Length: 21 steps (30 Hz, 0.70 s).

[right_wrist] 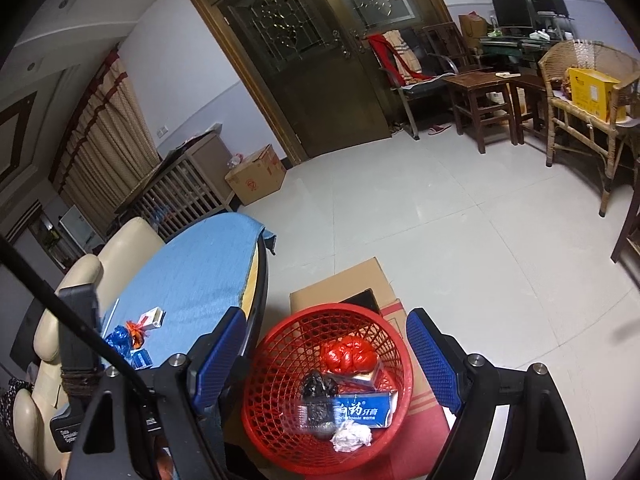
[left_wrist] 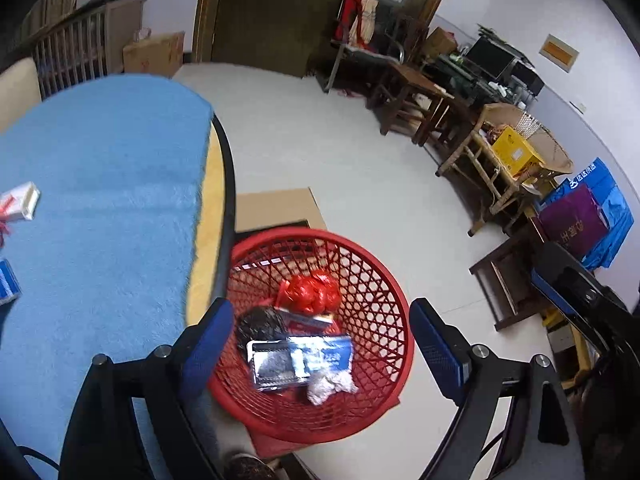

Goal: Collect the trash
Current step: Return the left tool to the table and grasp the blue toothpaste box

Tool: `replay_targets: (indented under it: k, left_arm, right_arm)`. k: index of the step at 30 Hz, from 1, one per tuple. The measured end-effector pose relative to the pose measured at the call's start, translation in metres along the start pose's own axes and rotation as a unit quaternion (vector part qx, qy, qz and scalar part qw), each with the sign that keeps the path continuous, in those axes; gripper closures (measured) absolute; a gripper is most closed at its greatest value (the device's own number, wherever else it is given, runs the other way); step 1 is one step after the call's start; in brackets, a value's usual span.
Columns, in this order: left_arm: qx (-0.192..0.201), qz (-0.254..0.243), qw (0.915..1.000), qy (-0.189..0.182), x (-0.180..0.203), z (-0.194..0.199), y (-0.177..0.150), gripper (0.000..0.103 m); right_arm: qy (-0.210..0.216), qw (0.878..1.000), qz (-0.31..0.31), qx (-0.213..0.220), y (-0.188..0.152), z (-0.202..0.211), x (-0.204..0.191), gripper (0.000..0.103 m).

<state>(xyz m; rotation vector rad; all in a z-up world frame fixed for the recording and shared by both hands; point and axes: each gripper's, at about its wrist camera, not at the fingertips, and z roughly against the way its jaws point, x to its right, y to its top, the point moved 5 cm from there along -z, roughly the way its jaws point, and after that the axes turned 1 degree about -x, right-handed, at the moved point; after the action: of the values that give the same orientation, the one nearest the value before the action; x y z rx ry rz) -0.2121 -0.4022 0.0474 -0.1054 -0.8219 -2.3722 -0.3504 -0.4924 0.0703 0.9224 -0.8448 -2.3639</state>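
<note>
Biggest thing in my feeds: the round table (right_wrist: 192, 280) w/ its blue cloth, on the left in both cams. Beside its edge, down on the floor side, sits the red basket (left_wrist: 372, 308) on a cardboard box (right_wrist: 340, 284).

Basket already holds trash: a red bag (right_wrist: 348, 356), a black bag (right_wrist: 318, 386), a blue-white toothpaste box (right_wrist: 360, 406) lying roughly crosswise, a clear-packed dark item by it, and a white crumpled paper (right_wrist: 350, 436) nearest me.

Left gripper (left_wrist: 320, 344) hangs over the basket, jaws spread wide, nothing between the pads. Right gripper (right_wrist: 332, 364) likewise over the basket, spread, empty. The left cam is blurred, so fine detail there is shaky.

What's left, I judge: the bits on the cloth. A small white carton (right_wrist: 152, 318), a blue wrapper (right_wrist: 120, 338) w/ an orange scrap touching it, and a small blue box (right_wrist: 141, 358) just beside. All lie to the left of both claws, up on the tabletop, well apart from the basket. The left claw's view has the table right alongside it, so I reckon the left hand is nearer. The white carton's long axis runs about diagonal across the cloth; I'd turn the wrist to span its short side.
</note>
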Motion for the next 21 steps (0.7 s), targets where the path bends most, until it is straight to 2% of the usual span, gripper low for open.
replay_targets:
  k: [4, 11, 14, 19, 21]
  left_arm:
    - [0.024, 0.000, 0.9991, 0.035, -0.028, 0.021, -0.007, 0.014]
    - [0.063, 0.045, 0.9893, 0.123, -0.128, 0.071, -0.032, 0.014]
    - [0.069, 0.086, 0.9824, 0.150, -0.181, 0.087, -0.039, 0.014]
    - [0.070, 0.198, 0.9608, 0.181, -0.260, 0.096, -0.047, 0.014]
    - [0.061, 0.210, 0.9593, 0.179, -0.276, 0.087, -0.047, 0.014]
  right_arm:
    - [0.005, 1.000, 0.002, -0.009, -0.006, -0.006, -0.005, 0.018]
    - [0.018, 0.998, 0.029, -0.050, -0.030, -0.035, -0.037, 0.018]
    - [0.031, 0.996, 0.053, -0.067, -0.041, -0.048, -0.064, 0.018]
    - [0.050, 0.991, 0.082, -0.090, -0.060, -0.069, -0.107, 0.018]
    - [0.059, 0.989, 0.096, -0.101, -0.068, -0.076, -0.128, 0.018]
